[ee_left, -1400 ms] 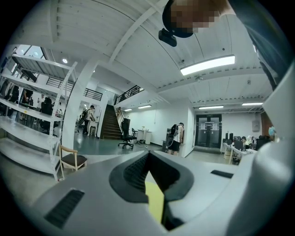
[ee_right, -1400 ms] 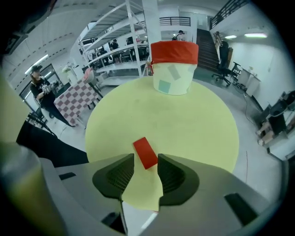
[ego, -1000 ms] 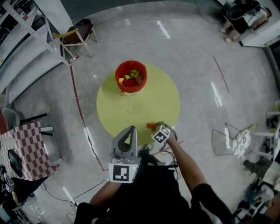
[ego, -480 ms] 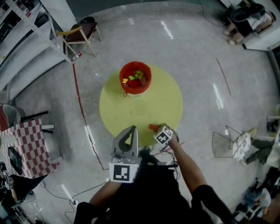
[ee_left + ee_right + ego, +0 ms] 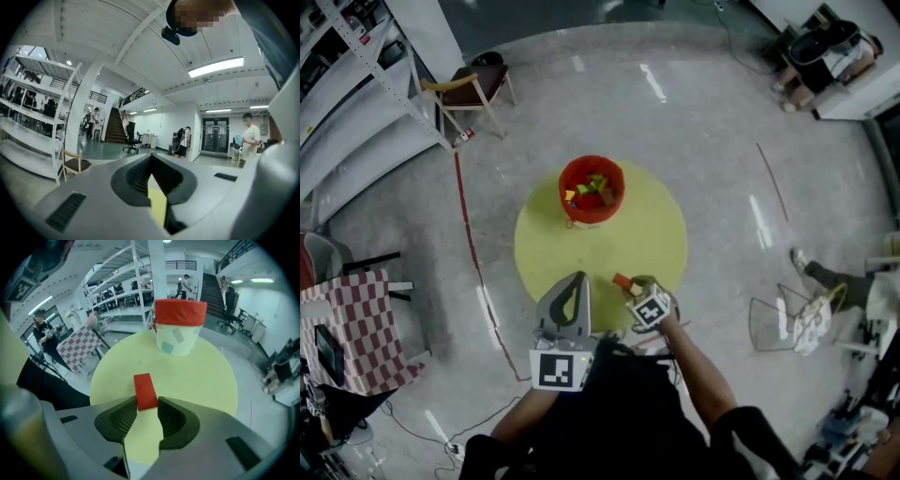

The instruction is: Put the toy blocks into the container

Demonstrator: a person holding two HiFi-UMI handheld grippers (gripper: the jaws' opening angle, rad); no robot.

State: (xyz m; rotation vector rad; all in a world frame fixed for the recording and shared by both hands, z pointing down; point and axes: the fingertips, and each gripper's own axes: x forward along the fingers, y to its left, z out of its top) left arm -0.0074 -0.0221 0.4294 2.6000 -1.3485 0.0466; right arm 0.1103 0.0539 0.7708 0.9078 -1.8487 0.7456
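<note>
A red block [image 5: 146,391] sticks out between the tips of my right gripper [image 5: 146,404], whose jaws have just closed a little further and press on its sides. In the head view the red block [image 5: 622,280] hangs over the near edge of the round yellow mat [image 5: 647,234] in my right gripper [image 5: 632,285]. The red-rimmed bucket [image 5: 592,215] stands at the mat's far side with several coloured blocks inside. It shows ahead as the bucket [image 5: 180,324] in the right gripper view. My left gripper [image 5: 578,277] points level, jaws together and empty, as my left gripper [image 5: 151,157] shows.
A wooden chair [image 5: 467,86] and white shelving [image 5: 356,103] stand at the far left. A checkered cloth [image 5: 347,328] lies at the left. A red line [image 5: 469,234] runs along the floor by the mat. A wire rack [image 5: 778,319] stands at the right.
My right gripper has risen off the mat with the red block between its tips. The left gripper has drifted slightly forward.
</note>
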